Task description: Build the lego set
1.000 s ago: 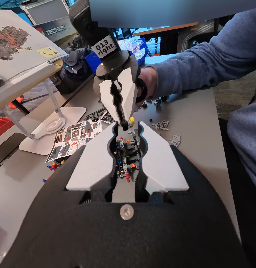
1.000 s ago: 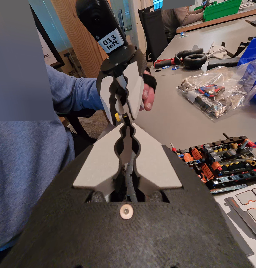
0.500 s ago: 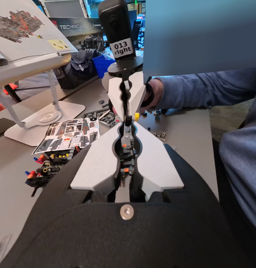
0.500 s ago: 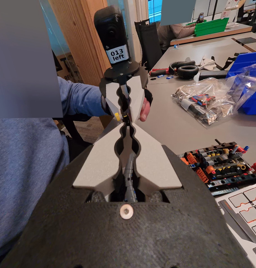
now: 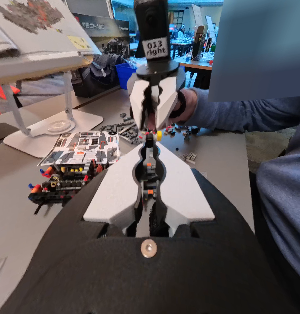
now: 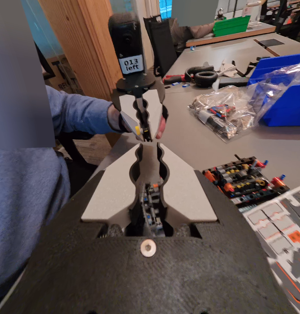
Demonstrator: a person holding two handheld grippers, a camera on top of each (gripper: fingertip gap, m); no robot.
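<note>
My left gripper [image 5: 148, 144] is shut on a small black Lego piece [image 5: 149, 138] with a yellow bush [image 5: 159, 135] on its side. It holds the piece above the table. My right gripper [image 6: 149, 144] faces it tip to tip, with its jaws apart and empty, just clear of the piece [image 6: 145, 131]. In the right wrist view the left gripper [image 6: 146, 138] pinches the piece at its tips. A grey Lego sub-assembly [image 6: 152, 203] shows below, through the gap between the fingers. A larger black Lego assembly [image 5: 60, 180] lies on the table [image 5: 219, 163].
A sticker sheet [image 5: 84, 147] lies beside the black assembly [image 6: 244, 181]. An instruction booklet [image 5: 35, 34] rests on a white stand [image 5: 60, 125]. Loose parts [image 5: 181, 132] lie behind the grippers. A clear bag of parts [image 6: 219, 112] and a blue bin [image 6: 282, 102] are at the right. Only a small space, under 4 cm, lies between the two pairs of fingers.
The left gripper closed on the small black piece that the right gripper held. The right gripper has since opened and let go. Both grippers rose a little.
</note>
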